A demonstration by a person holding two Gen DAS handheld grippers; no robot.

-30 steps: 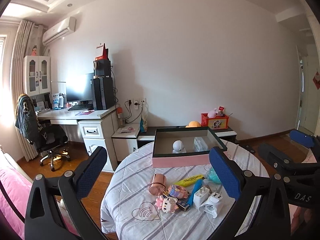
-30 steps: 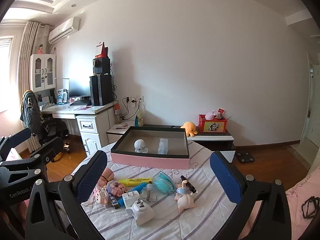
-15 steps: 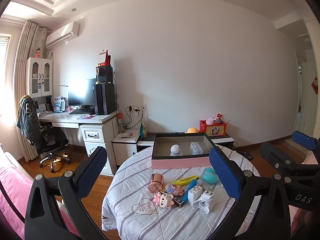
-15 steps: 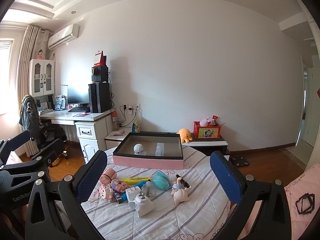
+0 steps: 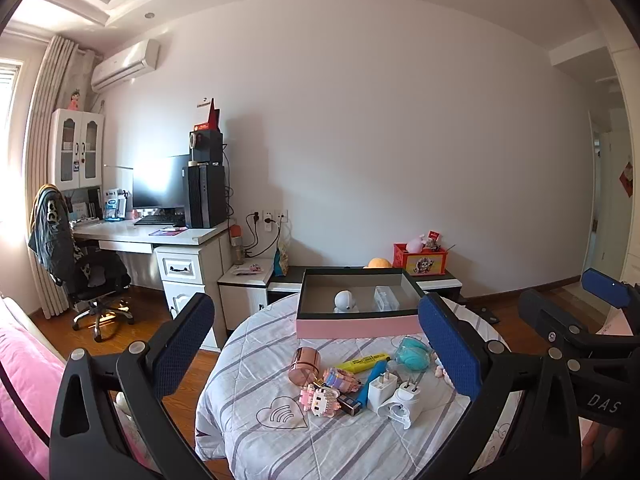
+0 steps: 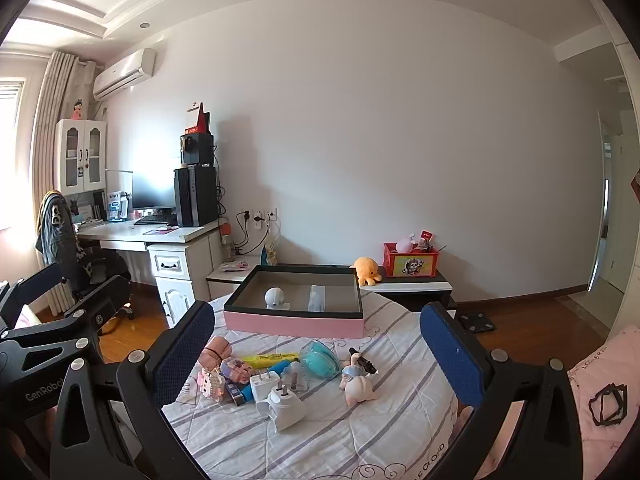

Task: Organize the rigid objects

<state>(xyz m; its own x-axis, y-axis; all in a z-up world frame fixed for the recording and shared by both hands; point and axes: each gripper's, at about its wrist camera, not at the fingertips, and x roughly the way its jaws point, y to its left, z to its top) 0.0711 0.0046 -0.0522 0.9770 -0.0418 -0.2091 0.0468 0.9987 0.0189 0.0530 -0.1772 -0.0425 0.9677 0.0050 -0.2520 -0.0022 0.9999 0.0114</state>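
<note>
Two grippers, left gripper [image 5: 318, 350] and right gripper [image 6: 318, 354], are hovering with fingers spread wide, gripping nothing. Small things are crowding together on the round table [image 6: 320, 440]: chargers [image 6: 280, 398], a yellow marker [image 6: 270, 358], a figurine [image 6: 358, 384]; several are overlapping and hard to identify. Beyond them a pink box [image 6: 294, 304] is sitting open, a white ball-shaped item [image 6: 275, 297] inside. A desk [image 6: 160, 236] is standing against the far wall.

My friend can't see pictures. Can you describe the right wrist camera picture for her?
The open right gripper hangs above a round table scattered with toys and chargers, behind them a pink box containing a white ball-shaped toy.
</note>
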